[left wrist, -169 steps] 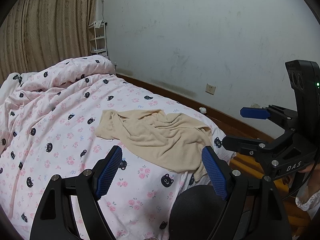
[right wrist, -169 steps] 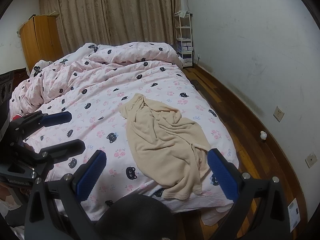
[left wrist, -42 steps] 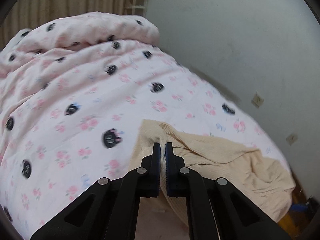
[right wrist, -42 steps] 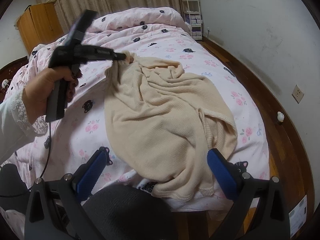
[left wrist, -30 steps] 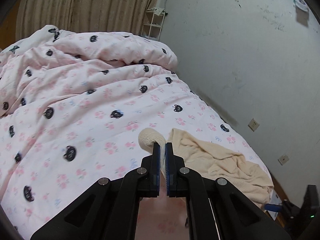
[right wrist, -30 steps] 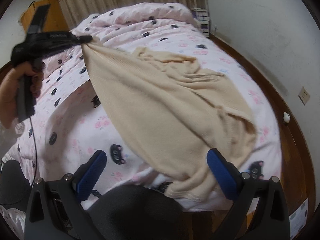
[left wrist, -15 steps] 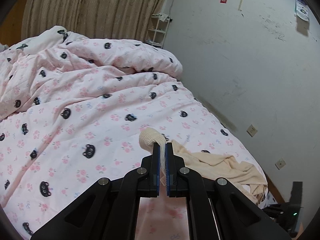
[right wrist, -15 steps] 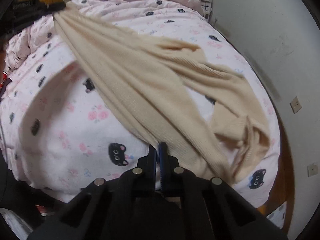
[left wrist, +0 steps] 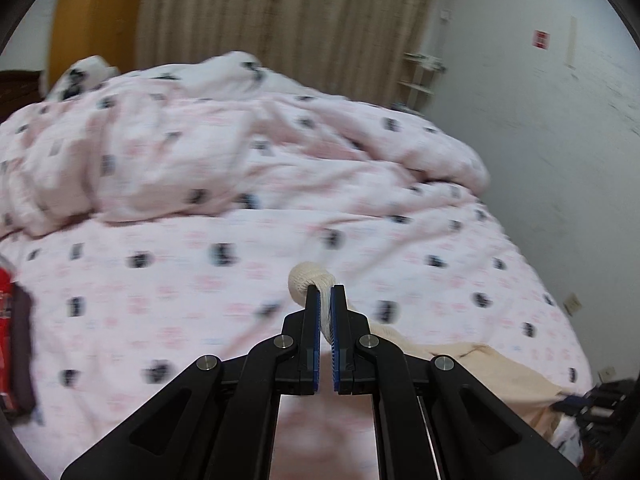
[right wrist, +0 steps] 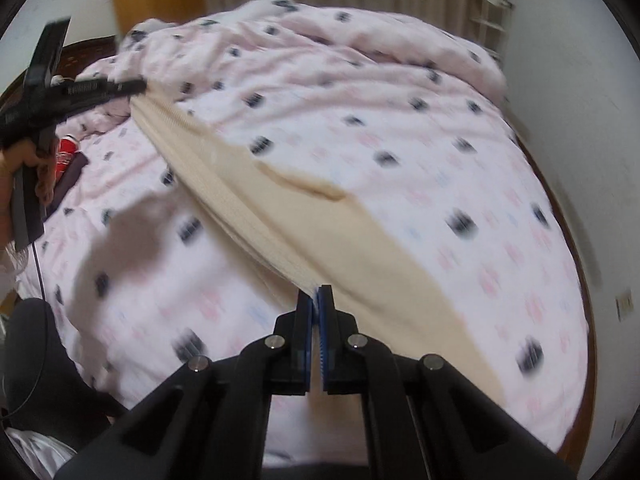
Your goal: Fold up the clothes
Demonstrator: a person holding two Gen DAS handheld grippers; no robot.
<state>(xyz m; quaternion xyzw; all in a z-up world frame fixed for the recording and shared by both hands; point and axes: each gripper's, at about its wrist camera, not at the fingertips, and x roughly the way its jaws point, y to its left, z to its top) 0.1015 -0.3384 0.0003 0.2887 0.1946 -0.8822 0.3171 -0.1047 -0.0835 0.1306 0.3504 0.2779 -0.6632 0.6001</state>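
Cloth point(right wrist: 320, 216) the colour of cream hangs stretched over the bed point(right wrist: 460, 152), pulled taut between the two grippers. The right gripper point(right wrist: 319, 294) has its fingers pressed together on one edge of it. That view alone shows the whole span: the fabric runs up and left to the left gripper point(right wrist: 138, 87), gripped in a hand point(right wrist: 20, 168) at the frame's edge, with a shadow beneath on the pink duvet.

The left wrist view gives the close end instead. There the left gripper point(left wrist: 325, 294) has its fingers nearly shut on a bunched knob of the cloth point(left wrist: 310, 278) poking up past the tips, and the rest trails down to the right over the bed point(left wrist: 200, 280). Only this view shows the curtain point(left wrist: 280, 20) and the wall point(left wrist: 560, 100) clearly. Both pictures are blurred.
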